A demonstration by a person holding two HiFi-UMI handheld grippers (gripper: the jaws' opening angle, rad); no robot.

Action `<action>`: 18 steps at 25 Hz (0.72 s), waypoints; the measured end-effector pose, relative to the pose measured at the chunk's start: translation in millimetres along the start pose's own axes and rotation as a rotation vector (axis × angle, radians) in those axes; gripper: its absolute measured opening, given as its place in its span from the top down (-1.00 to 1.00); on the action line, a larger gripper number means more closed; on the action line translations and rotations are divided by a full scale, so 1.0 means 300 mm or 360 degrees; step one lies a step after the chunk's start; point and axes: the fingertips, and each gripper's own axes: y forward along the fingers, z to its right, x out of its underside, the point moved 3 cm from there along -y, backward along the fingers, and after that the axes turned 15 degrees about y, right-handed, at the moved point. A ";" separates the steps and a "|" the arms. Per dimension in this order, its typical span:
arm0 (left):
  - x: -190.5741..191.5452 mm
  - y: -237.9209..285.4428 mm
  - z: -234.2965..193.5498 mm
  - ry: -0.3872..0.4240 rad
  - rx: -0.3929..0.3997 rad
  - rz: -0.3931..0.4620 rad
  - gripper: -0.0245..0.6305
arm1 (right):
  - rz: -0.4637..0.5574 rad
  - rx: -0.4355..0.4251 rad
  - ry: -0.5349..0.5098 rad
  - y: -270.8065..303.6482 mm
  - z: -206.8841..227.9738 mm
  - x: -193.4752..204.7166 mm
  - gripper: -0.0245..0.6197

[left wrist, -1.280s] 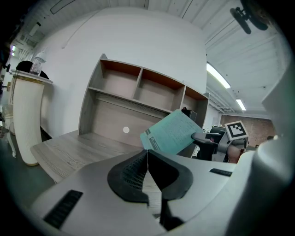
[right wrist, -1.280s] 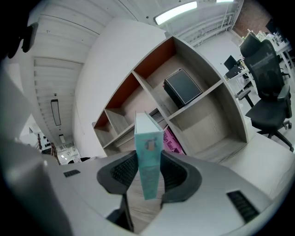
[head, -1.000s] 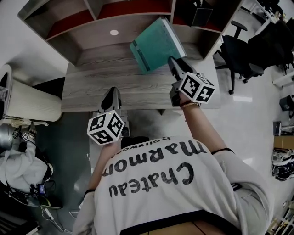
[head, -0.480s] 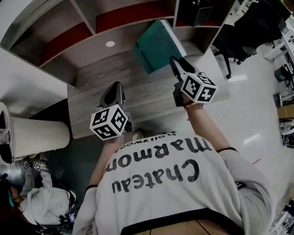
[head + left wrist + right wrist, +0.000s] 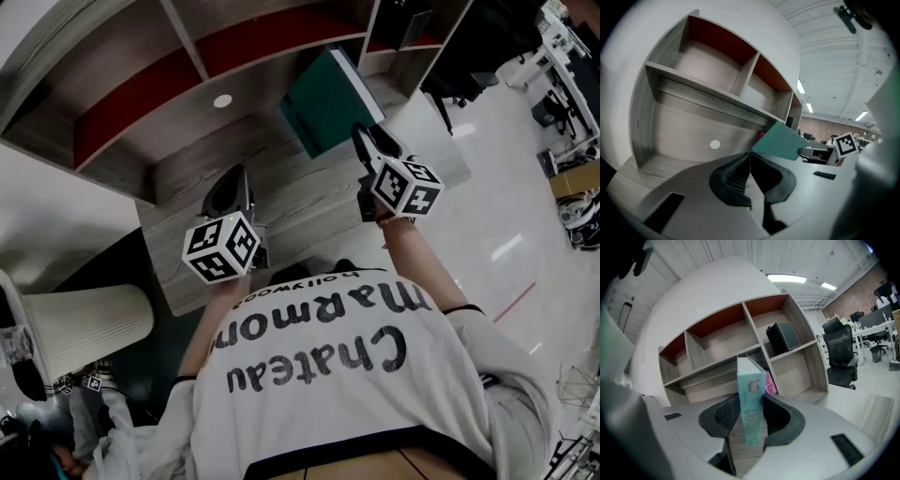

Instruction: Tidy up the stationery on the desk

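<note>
Clamping the teal book (image 5: pixel 326 101) by its covers above the tabletop (image 5: pixel 281 202), the right gripper (image 5: pixel 362 132) should square it with a shelf (image 5: pixel 239 45) compartment before sliding, the left gripper (image 5: pixel 232 176) alongside with jaws together, empty.

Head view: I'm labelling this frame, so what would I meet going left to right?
White ribbed cylinder → left gripper → teal book → right gripper, which grips that book.

Teal book (image 5: pixel 328 101), grey wood-grain desk (image 5: pixel 298 199), shelf unit (image 5: pixel 131 112) with red back panels.
</note>
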 end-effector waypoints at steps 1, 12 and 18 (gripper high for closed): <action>0.002 -0.002 -0.016 0.0000 0.0014 -0.0002 0.87 | 0.0006 0.0017 0.0000 0.001 -0.007 0.012 0.42; 0.071 -0.010 -0.107 -0.0065 0.0128 -0.0040 0.87 | 0.0022 0.0217 -0.0047 -0.020 -0.024 0.082 0.41; 0.089 0.006 -0.113 -0.0086 0.0134 -0.0059 0.87 | -0.0018 0.0263 -0.0078 -0.006 0.004 0.083 0.41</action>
